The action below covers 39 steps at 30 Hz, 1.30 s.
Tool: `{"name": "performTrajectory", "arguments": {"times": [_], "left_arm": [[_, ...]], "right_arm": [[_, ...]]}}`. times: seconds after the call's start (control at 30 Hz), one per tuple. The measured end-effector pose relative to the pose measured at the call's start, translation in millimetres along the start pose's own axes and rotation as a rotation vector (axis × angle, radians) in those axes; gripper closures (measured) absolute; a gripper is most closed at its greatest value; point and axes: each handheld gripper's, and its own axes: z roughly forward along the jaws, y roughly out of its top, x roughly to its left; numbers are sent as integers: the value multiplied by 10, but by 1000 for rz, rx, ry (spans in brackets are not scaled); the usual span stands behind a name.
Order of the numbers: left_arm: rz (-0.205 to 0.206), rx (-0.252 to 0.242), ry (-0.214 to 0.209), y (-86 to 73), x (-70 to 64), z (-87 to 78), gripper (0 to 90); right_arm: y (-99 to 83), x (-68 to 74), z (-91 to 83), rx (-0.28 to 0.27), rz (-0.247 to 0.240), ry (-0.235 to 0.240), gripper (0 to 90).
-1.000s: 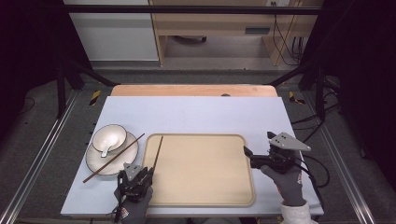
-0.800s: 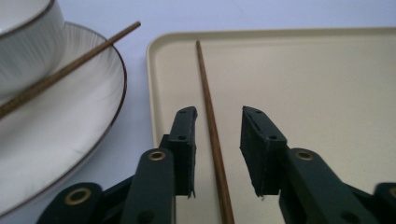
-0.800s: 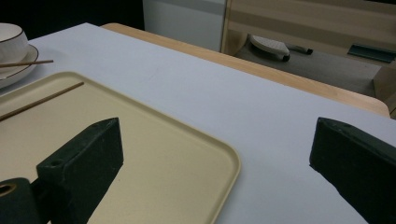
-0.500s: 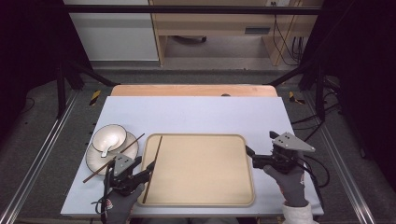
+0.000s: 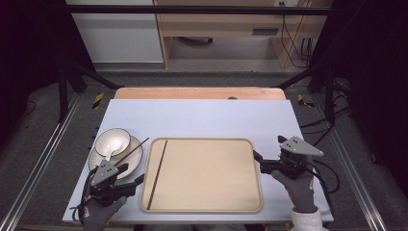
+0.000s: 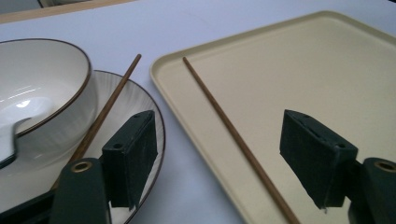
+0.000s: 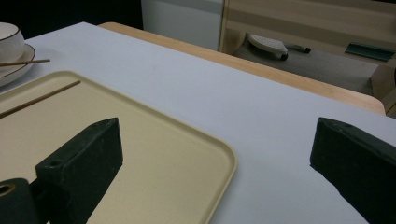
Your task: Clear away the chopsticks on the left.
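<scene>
You're hovering the left gripper (image 5: 126, 177), jaws apart and empty, at the tray's (image 5: 202, 209) 9 o'clock; that thin, light, slippery chopstick (image 5: 157, 174) wants a mid-length pinch.

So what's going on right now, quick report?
Both grippers open, empty: left gripper, right gripper. One chopstick in tray, other chopstick on plate. Nothing blocking.

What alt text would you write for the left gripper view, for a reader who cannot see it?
Open black jaws of the left gripper frame a chopstick lying in a beige tray. To the left, a second chopstick rests on a white plate beside a white bowl.
</scene>
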Motion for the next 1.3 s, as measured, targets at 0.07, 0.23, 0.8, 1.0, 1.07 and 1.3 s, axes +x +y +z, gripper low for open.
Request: {"name": "performTrajectory", "arguments": {"times": [0.07, 0.23, 0.8, 1.0, 1.07, 1.3], "left_arm": [[14, 8, 11, -34, 52, -40, 247], [18, 29, 22, -95, 154, -120, 232], [20, 119, 136, -216, 523, -231, 265], [25, 149, 150, -206, 709, -106, 387], [26, 151, 152, -211, 725, -79, 429], [60, 203, 155, -222, 769, 41, 554]], "right_arm": [[-4, 2, 4, 4, -5, -2, 26], [-8, 10, 9, 10, -10, -5, 26], [-19, 33, 39, 23, -14, -3, 28], [-24, 39, 55, 30, -17, -4, 28], [-24, 37, 58, 32, -19, -4, 28], [-26, 41, 65, 32, -20, -3, 28]]}}
